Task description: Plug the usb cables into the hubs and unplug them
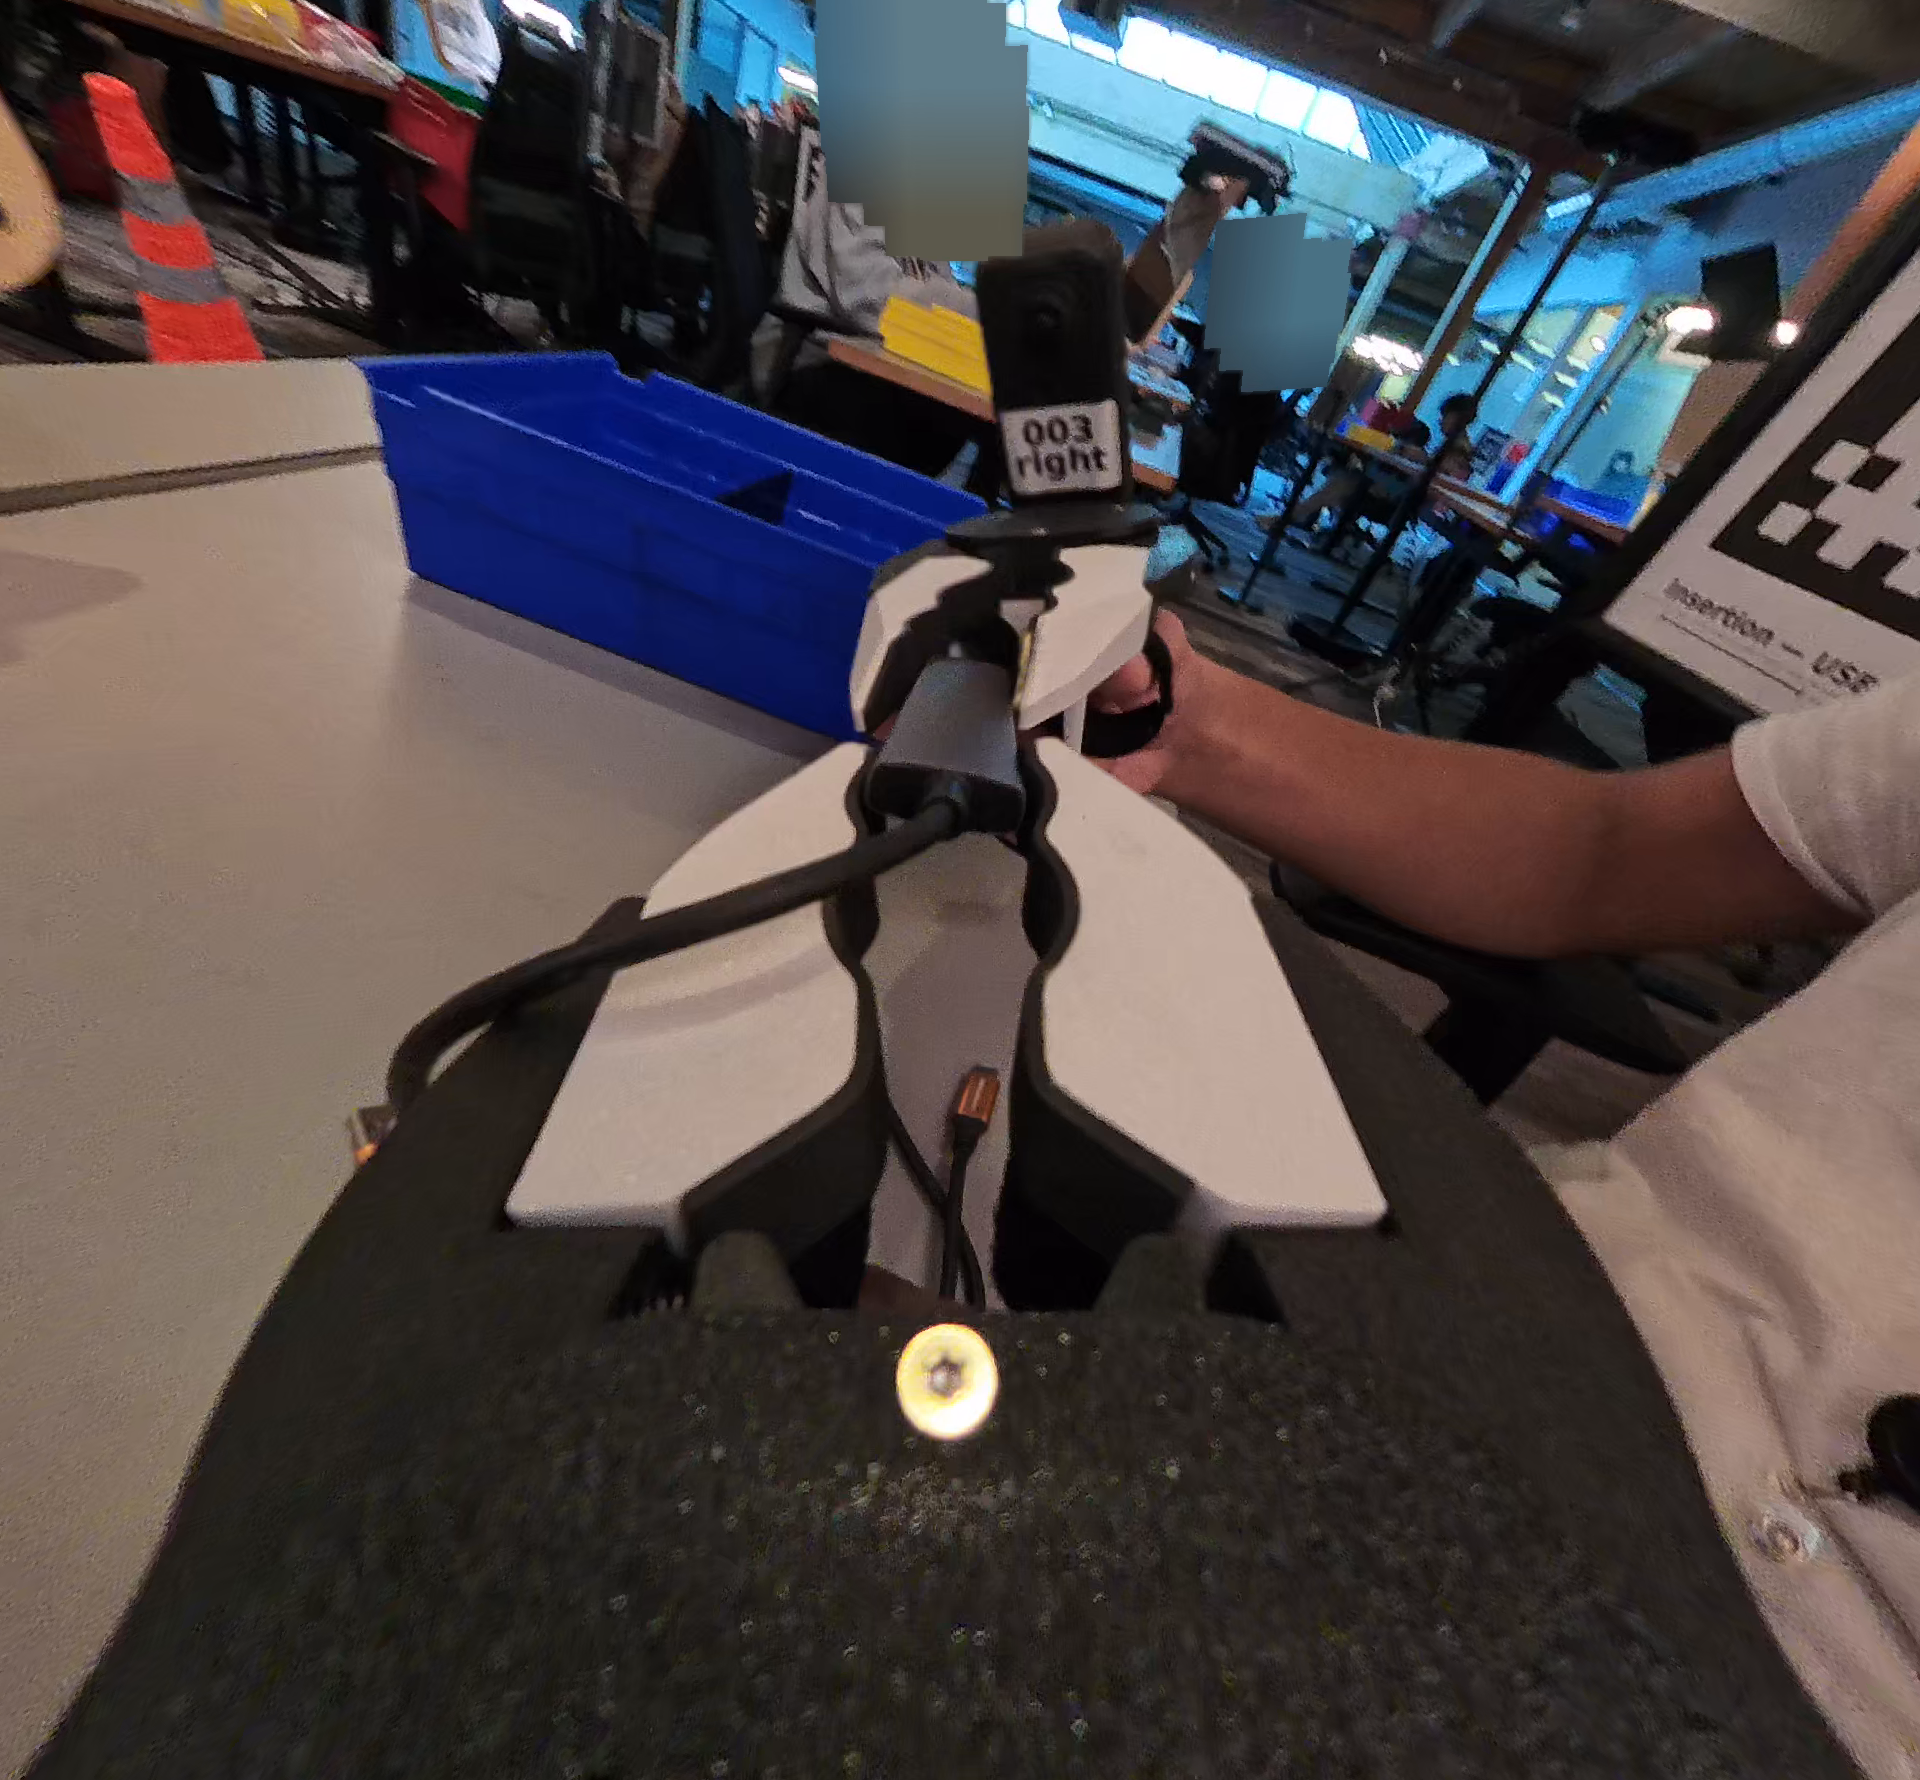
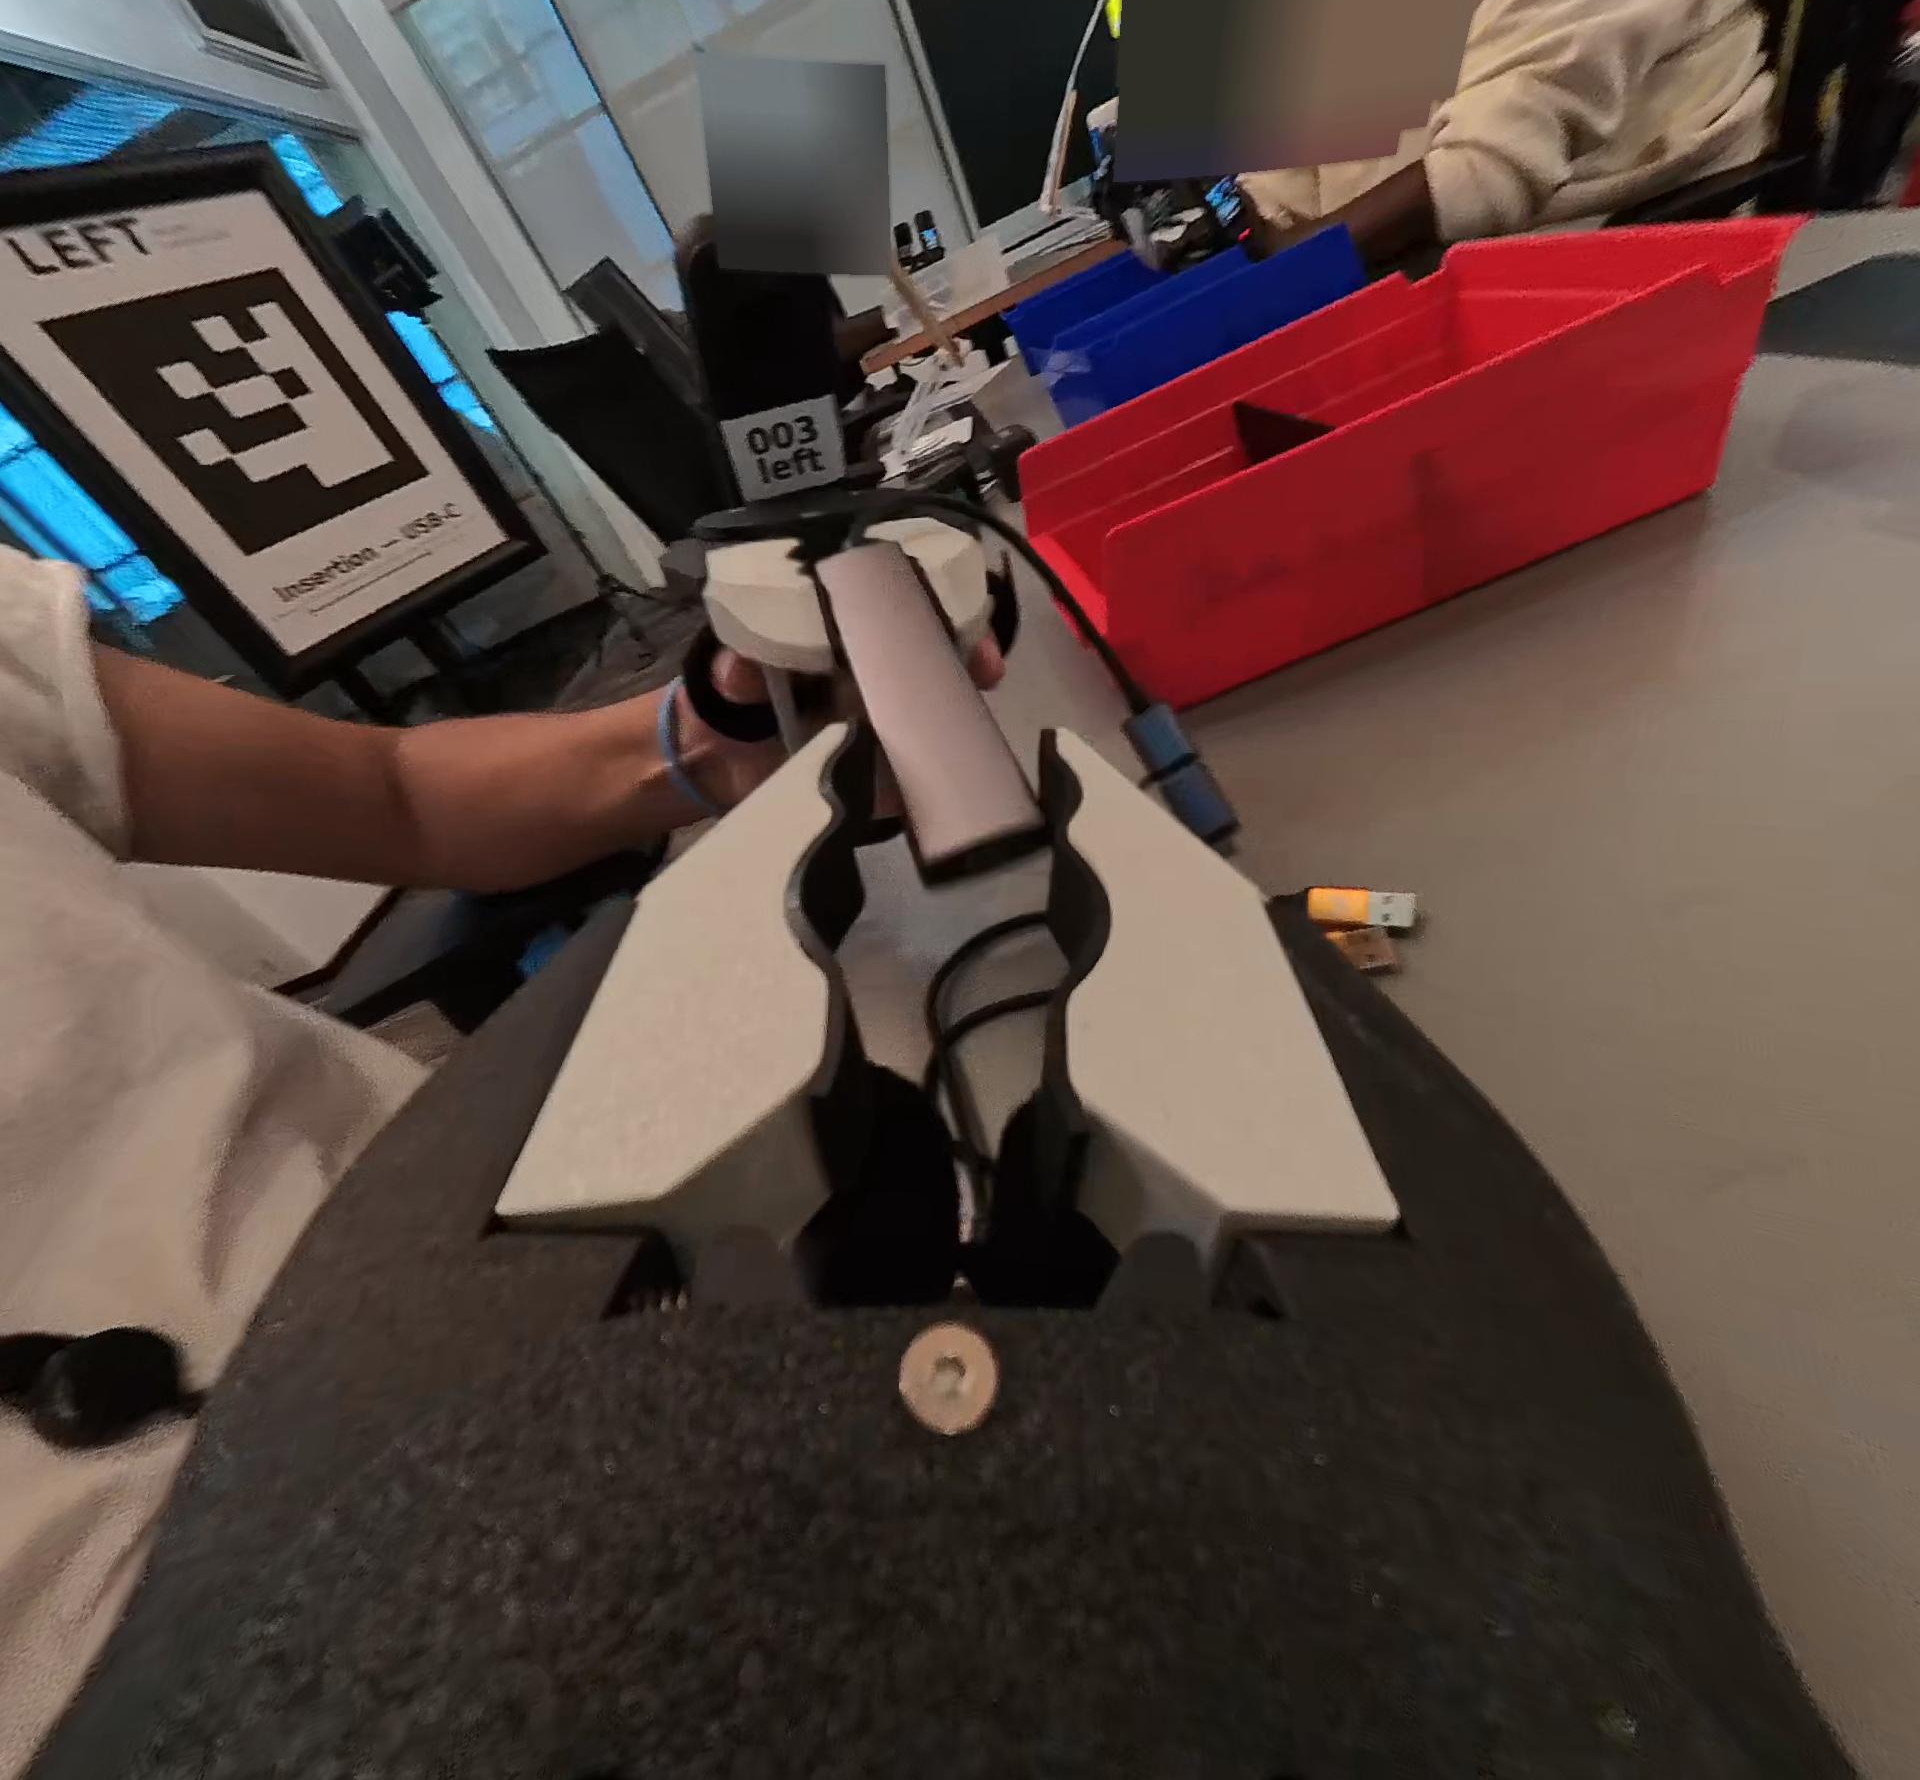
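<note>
We are holding the grey hub (image 1: 943, 743) clamped between the tips of our left tool (image 1: 948, 790), its black cable (image 1: 665, 925) trailing back over the tool's left finger toward us. In the right wrist view the same hub (image 2: 935, 728) is stretching from the left tool toward our right tool (image 2: 951, 811), whose tips are sitting on either side of the hub's near end; we cannot tell whether they are pressing on it or merely flanking it. The two tools are facing each other above the grey table (image 2: 1558, 899). A blue plug (image 2: 1179, 769) is hanging from the cable (image 2: 1081, 608) just right of the right tool, and an orange plug (image 2: 1361, 904) is lying on the table nearby. A red bin (image 2: 1403, 504) is standing farther along the table, and a blue bin (image 1: 623, 525) is sitting on the table beyond the left tool.
</note>
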Tool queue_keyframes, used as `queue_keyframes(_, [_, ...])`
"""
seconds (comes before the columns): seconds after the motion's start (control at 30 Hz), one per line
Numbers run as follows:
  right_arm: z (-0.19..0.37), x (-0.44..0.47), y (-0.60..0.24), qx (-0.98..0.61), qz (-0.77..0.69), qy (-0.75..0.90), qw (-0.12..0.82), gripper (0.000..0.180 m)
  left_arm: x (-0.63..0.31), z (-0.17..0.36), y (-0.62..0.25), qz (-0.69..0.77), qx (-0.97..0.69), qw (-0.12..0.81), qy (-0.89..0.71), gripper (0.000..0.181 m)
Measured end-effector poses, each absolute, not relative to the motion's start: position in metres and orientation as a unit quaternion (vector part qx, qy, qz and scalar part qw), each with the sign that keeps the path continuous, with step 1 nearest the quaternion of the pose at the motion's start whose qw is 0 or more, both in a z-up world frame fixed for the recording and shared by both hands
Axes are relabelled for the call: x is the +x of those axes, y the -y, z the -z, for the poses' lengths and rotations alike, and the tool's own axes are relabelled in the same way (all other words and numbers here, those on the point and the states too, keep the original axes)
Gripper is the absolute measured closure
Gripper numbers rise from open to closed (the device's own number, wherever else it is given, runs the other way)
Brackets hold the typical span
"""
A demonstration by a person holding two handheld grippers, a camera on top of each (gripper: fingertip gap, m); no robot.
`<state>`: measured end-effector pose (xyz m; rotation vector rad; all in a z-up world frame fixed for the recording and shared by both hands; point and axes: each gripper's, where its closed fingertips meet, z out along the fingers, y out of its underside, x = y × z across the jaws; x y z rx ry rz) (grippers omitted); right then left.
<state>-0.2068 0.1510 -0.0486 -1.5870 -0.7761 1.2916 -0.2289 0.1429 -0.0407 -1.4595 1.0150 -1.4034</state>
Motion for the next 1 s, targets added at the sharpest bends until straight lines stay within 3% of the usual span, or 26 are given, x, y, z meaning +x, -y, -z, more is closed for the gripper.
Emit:
queue_keyframes(0.13, [0.057,-0.188,-0.167,-0.686,-0.443,0.298,0.494,0.150,-0.254,0.025,-0.160,0.536,-0.597,0.493,-0.338,0.156])
queue_keyframes(0.3, [0.133,-0.149,-0.172,-0.842,-0.207,0.252,0.430,0.147,-0.293,0.028,-0.168,0.463,-0.624,0.568,-0.273,0.157])
queue_keyframes(0.4, [0.149,-0.169,-0.144,-0.858,-0.213,0.212,0.417,0.146,-0.300,0.045,-0.169,0.430,-0.643,0.568,-0.281,0.156])
queue_keyframes(0.6, [0.180,-0.207,-0.090,-0.823,-0.163,0.388,0.383,0.145,-0.297,0.063,-0.172,0.440,-0.655,0.540,-0.292,0.156])
queue_keyframes(0.77, [0.193,-0.201,-0.095,-0.821,-0.158,0.409,0.367,0.148,-0.297,0.065,-0.172,0.451,-0.653,0.533,-0.293,0.156])
queue_keyframes(0.83, [0.199,-0.196,-0.099,-0.820,-0.139,0.421,0.362,0.167,-0.297,0.066,-0.173,0.459,-0.654,0.528,-0.289,0.156])
queue_keyframes(1.0, [0.163,-0.158,-0.092,-0.789,-0.082,0.497,0.352,0.169,-0.300,0.064,-0.173,0.456,-0.654,0.532,-0.286,0.156])
